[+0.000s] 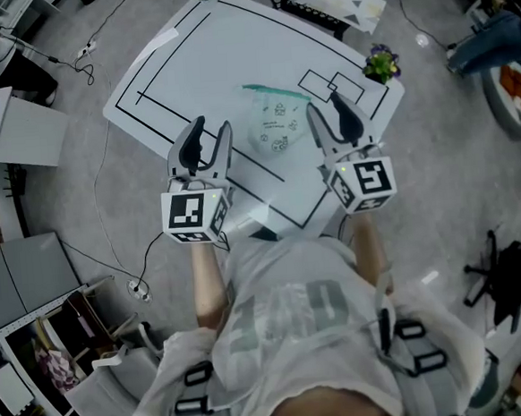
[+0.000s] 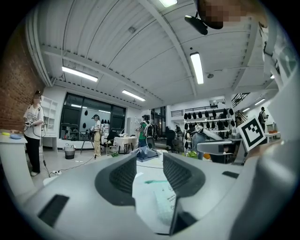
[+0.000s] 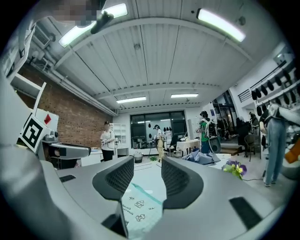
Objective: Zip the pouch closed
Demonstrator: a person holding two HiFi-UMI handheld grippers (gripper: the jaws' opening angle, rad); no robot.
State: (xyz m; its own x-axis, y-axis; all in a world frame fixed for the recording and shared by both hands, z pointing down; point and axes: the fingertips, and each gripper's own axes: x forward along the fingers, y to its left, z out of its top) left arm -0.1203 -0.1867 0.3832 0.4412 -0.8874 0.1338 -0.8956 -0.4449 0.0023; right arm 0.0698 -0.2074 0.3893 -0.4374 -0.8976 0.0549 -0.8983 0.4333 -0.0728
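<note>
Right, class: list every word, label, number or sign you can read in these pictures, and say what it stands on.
Nothing here can be read for certain.
On the pouch: small dark drawings and print, too small to read.
On the shirt: large pale letters, too washed out to read.
On the left marker cube and the right marker cube: black-and-white square patterns, no words.

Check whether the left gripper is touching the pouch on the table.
Apart. The head view shows bare table between the left gripper and the pouch; in the left gripper view the jaws stand open, pressing nothing.
</note>
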